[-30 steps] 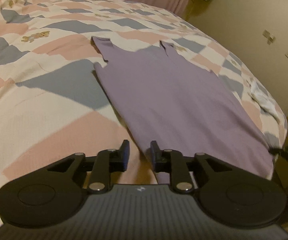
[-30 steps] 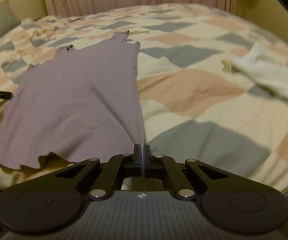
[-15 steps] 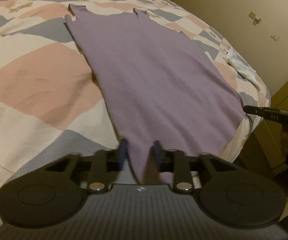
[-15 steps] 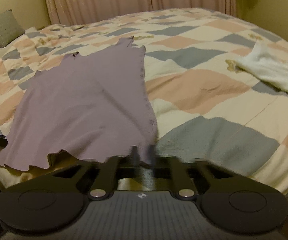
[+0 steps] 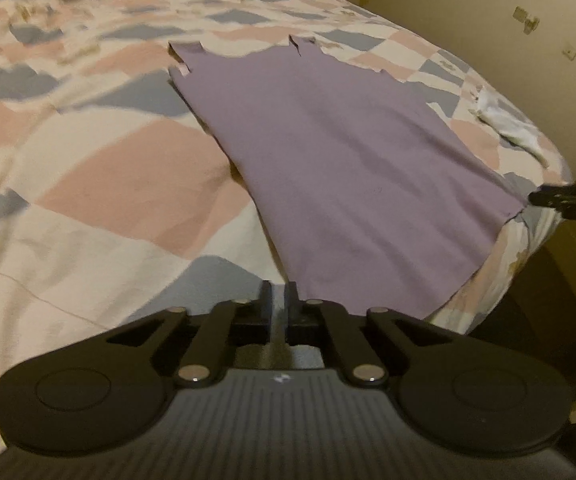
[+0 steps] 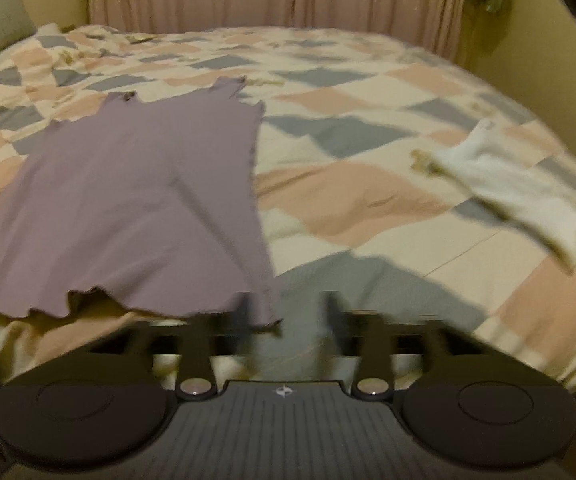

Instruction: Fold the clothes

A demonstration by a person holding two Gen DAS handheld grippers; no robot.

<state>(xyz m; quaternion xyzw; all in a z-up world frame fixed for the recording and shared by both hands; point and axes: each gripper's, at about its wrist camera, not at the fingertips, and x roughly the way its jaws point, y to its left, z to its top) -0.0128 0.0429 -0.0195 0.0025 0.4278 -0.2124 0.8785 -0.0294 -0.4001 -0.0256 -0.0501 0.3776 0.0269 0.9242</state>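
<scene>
Where tongs (image 5: 279, 292) hover, top (image 5: 339, 160) begins.

Black hand-held gripper (image 5: 279, 294), ribbed grey body, round side discs, silver pivot screws, small white logo

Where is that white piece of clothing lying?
The white garment lies crumpled on the patchwork quilt, near the bed's right edge, apart from the purple top.

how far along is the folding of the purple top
Done: the purple tank top lies spread flat on the patchwork quilt, straps away from the tools, with no fold in it yet. In hand: the left tool is nearly shut at a hem corner; the right tool is open beside the other corner. Left: every fold, plus the white garment lying unfolded.
</scene>
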